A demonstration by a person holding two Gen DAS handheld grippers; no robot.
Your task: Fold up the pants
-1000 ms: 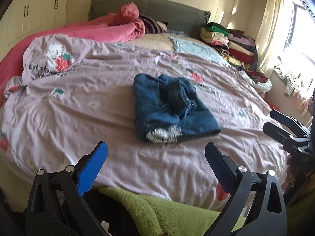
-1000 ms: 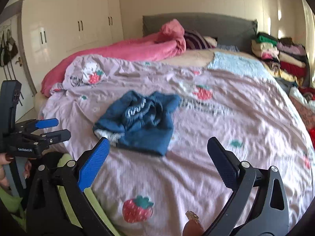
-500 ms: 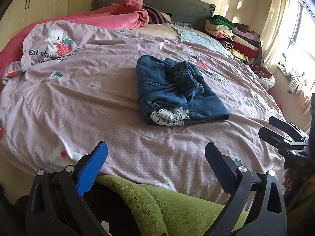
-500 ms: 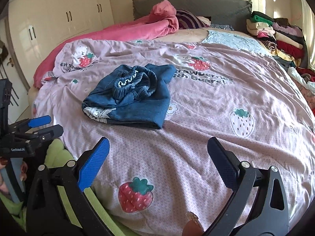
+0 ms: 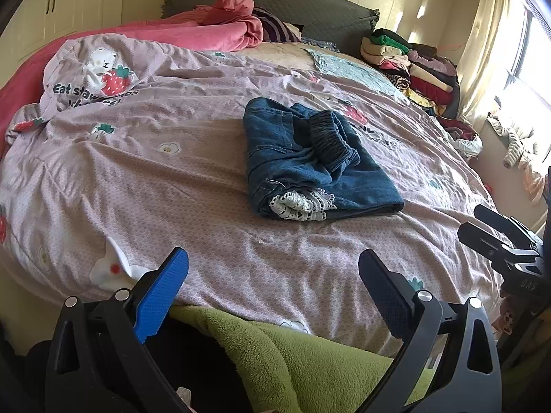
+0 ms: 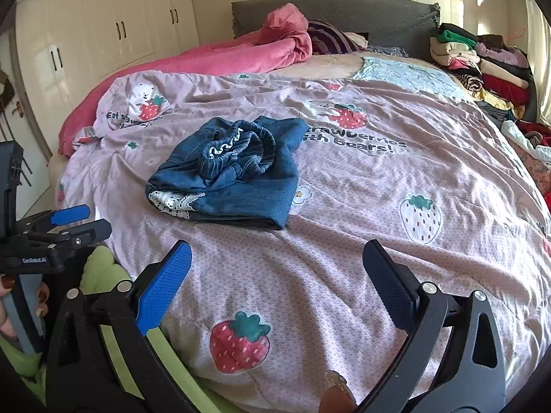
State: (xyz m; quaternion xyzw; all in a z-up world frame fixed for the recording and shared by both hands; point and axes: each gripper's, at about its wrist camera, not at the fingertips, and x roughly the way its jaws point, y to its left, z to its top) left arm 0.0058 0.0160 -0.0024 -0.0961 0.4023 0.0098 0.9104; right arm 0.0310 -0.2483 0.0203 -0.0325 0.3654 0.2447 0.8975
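Lying unchanged, folded pants (image 5: pixel 310 161); both cameras nearer bed.

A folded pair of denim pants (image 5: pixel 310 161) lies on the strawberry-print bed cover (image 5: pixel 172 189).

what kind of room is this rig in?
A home bedroom, almost certainly: a large bed under a strawberry-print duvet with a grey headboard, white wardrobe doors along the wall, and stacked folded clothes at the bedside.

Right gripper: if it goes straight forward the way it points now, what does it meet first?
Probably the strawberry-print duvet cover, not the folded jeans, which lie left of the open right gripper.
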